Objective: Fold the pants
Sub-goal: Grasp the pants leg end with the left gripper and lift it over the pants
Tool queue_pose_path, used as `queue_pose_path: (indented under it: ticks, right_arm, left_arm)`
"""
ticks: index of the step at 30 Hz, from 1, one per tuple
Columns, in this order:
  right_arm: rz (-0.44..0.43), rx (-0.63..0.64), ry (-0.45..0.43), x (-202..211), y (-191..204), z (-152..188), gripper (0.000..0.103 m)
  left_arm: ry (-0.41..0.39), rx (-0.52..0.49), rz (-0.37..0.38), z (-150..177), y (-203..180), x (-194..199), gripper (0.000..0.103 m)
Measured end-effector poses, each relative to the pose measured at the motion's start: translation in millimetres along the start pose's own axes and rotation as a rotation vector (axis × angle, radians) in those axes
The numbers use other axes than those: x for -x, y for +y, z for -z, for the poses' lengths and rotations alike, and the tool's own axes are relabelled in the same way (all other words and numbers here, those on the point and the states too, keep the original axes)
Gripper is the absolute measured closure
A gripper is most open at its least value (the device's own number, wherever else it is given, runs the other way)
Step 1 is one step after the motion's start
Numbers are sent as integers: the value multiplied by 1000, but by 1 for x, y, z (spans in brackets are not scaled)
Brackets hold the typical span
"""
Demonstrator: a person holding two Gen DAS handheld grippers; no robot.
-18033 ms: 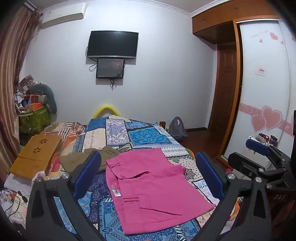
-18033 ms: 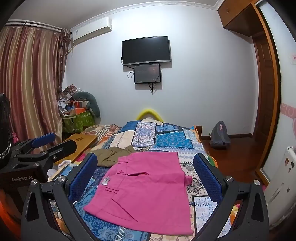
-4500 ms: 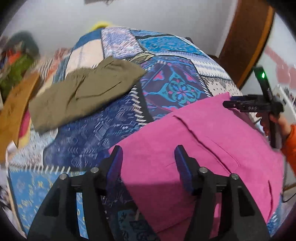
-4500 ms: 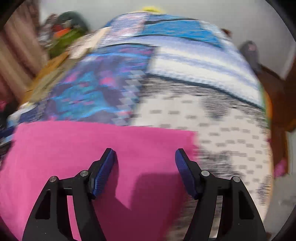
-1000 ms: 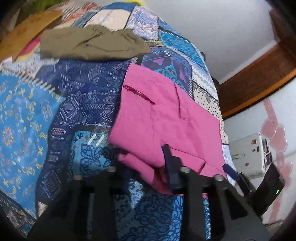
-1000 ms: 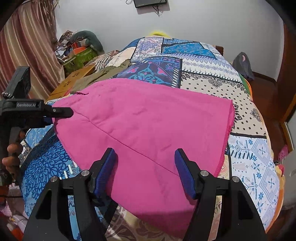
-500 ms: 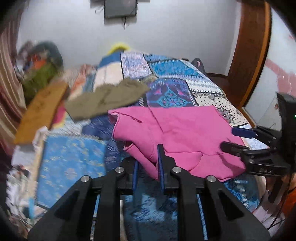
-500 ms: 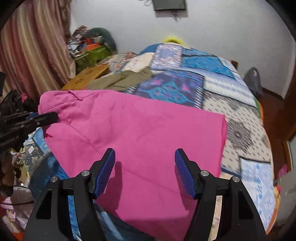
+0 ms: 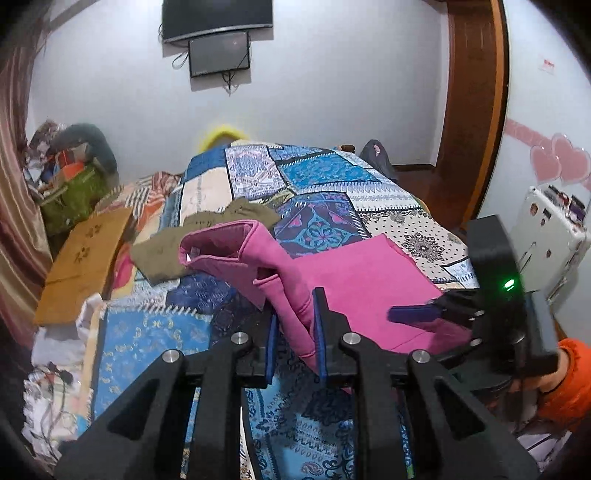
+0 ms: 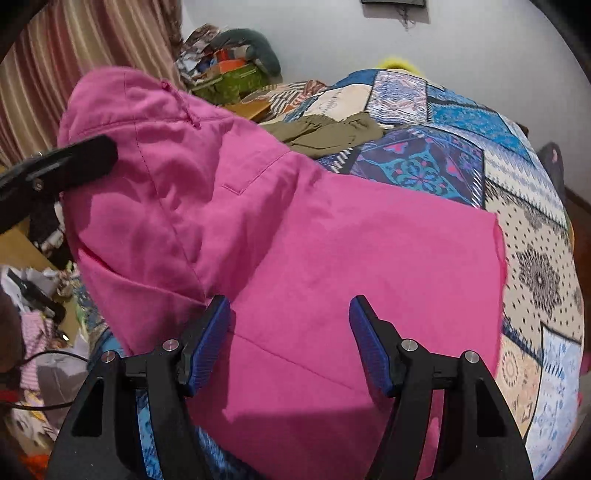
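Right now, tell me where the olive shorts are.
In the left wrist view, the olive shorts lie on the patchwork bedspread, just behind the lifted pink pants.

Left gripper [image 9: 295, 328]: jaws pinched on a fold of the pink pants [image 9: 354, 280], lifting the waistband end off the patchwork bedspread [image 9: 325, 173] while the rest lies flat. Right gripper [image 9: 417, 314]: at the pants' near right edge, blue fingers seen edge-on (gap not readable), green light lit on its body. Olive garment [image 9: 166, 251]: crumpled on the bed just behind the raised waistband. Wooden board [image 9: 85, 266]: left of the bed. Two dark screens [image 9: 218, 33]: on the far wall.
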State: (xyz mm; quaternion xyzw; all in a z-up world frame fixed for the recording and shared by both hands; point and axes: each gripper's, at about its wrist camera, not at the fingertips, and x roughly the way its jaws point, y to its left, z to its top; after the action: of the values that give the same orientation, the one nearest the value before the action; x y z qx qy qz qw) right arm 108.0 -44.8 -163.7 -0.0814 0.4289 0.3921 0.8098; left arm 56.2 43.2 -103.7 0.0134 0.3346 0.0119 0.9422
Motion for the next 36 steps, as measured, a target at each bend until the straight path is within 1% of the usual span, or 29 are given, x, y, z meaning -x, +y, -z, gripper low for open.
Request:
queue_pose_path:
  ticks: [3,6,10,12,14,16,19,25,29,33,36]
  right_arm:
    - [42,-38,-38,21,-15,11,40]
    - [80,-115,-61,40,-40,27,40]
    - [153,-184,-68,58,-69,50,40]
    - [189,-207,-66,61,-80,60,40]
    - [204,-232,-57,61,-86,68,40]
    - [190,-263,-47,57,-92,74,40]
    - [174,-280,-56,56,-93,77,40]
    - [153,-288,-68,59,-93,81,40]
    - [140,-298,-72,60,-95,82,40]
    - [136,-303,-76,60,-94,83,40]
    - [134,-308,-78,61,-94,84,40]
  left_arm:
    - [-9,-31,-3,-3,-6,4,87]
    - [-16,-58,1,-7,-14,6,87]
    - [-22,-110,17,-14,-31,8,87]
    - [-26,-126,28,-16,-39,8,87]
    - [-24,-139,52,-19,-50,6,87]
    - [-21,-157,67,-22,-61,2,87]
    - [-12,-179,92,-25,-76,-4,87]
    - [29,-198,179,-34,-107,-24,87]
    - [80,-212,239,-31,-129,-44,87]
    - [129,-221,271,-26,-145,-64,87]
    - [191,-207,301,-20,-153,-83,87]
